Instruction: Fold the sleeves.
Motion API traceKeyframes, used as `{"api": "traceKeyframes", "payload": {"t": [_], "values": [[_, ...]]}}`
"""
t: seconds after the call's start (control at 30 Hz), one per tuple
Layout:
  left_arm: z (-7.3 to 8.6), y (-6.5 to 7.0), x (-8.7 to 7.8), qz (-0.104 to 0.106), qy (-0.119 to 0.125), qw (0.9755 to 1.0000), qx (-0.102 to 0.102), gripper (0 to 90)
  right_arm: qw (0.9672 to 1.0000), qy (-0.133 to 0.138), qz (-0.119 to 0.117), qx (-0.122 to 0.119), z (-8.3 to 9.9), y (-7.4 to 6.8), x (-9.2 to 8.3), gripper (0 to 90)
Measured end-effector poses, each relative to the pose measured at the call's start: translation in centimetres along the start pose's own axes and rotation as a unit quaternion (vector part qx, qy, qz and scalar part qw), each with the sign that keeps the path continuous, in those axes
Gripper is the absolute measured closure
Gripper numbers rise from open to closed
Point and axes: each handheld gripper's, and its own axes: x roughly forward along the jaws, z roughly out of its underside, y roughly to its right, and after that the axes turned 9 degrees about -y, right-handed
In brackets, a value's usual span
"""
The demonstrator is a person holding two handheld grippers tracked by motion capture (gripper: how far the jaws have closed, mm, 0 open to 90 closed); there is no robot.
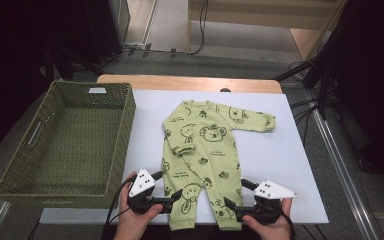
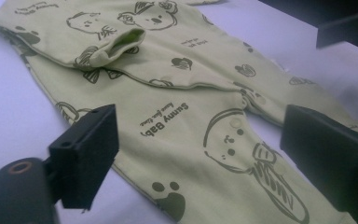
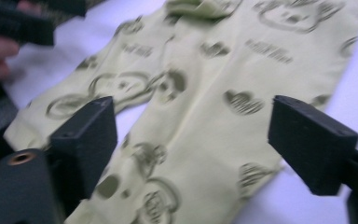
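A pale green baby onesie (image 1: 200,145) with dark bear prints lies flat on the white sheet (image 1: 280,165), legs toward me. One sleeve is folded over the chest; the other stretches out to the right. My left gripper (image 1: 167,185) is open at the left leg's outer edge. In the left gripper view the jaws stand wide apart over that leg (image 2: 214,154). My right gripper (image 1: 238,193) is open at the right leg's cuff. The right gripper view, blurred, has the leg fabric (image 3: 200,154) between the spread jaws, which hold nothing.
A green woven basket (image 1: 121,140) stands empty at the left, beside the sheet. A wooden table edge (image 1: 190,82) runs along the far side. Cables and stand legs (image 1: 305,75) lie on the floor at the right.
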Motion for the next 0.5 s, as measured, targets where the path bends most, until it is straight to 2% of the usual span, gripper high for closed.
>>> {"api": "traceKeyframes", "payload": {"t": [0.17, 0.27, 0.33, 0.5], "values": [[0.0, -0.2, -0.1, 0.002, 0.009, 1.0000, 0.001, 8.5, 0.9994, 0.024, 0.015, 0.021, -1.1, 2.6, -1.1, 6.5], [0.0, -0.3, -0.1, 0.003, 0.015, 0.9999, 0.000, 2.7, 0.9988, 0.031, 0.026, 0.027, -1.8, 3.9, -1.6, 0.1], [0.0, -0.4, -0.2, 0.010, 0.021, 0.9997, 0.000, 0.0, 0.9987, 0.033, 0.029, 0.027, -2.2, 4.7, -1.8, 0.0], [0.0, -0.4, -0.4, 0.006, 0.027, 0.9996, 0.005, 0.0, 0.9976, 0.043, 0.044, 0.033, -3.3, 6.2, -2.0, 0.0]]}}
